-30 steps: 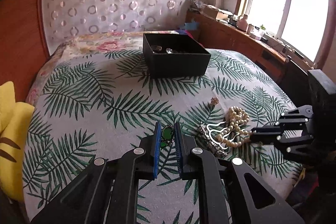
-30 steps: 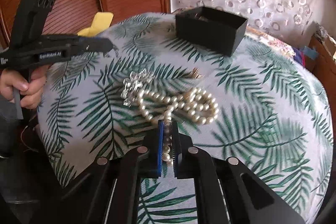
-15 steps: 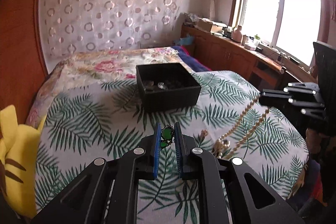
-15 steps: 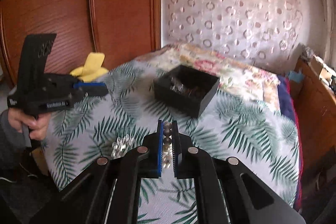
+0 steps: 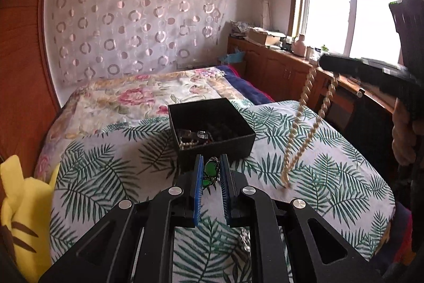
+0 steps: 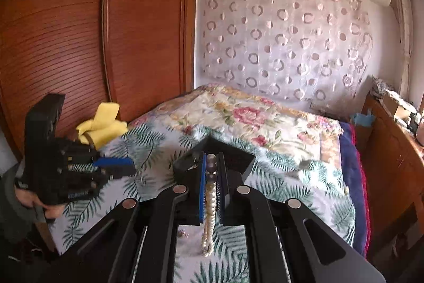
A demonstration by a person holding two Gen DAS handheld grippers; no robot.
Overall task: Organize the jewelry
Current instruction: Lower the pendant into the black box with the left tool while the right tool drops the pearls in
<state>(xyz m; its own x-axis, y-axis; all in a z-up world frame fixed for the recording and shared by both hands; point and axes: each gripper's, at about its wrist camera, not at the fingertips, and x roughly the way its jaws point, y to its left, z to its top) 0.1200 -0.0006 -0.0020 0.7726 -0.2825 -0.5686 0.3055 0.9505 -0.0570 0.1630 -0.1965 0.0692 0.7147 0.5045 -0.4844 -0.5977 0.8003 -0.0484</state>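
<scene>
My left gripper is shut on a green-stone jewel, just in front of the open black box on the leaf-print bedspread. The box holds several pieces of jewelry. My right gripper is shut on a pearl necklace, whose strands hang down below the fingers. In the left wrist view the necklace dangles in a long loop from the right gripper, high at the right, its lower end just above the bedspread. In the right wrist view the box sits behind my fingertips and the left gripper is at the left.
A yellow plush toy lies at the bed's left edge by a wooden wardrobe. A silver crystal piece lies on the bedspread under my left gripper. Wooden cabinets with clutter run along the window side. A floral quilt covers the far bed.
Both grippers have risen. The right one has lifted the pearl necklace off the bedspread, so it now hangs in a long loop. The left gripper, with the green jewel, has come closer to the box.
</scene>
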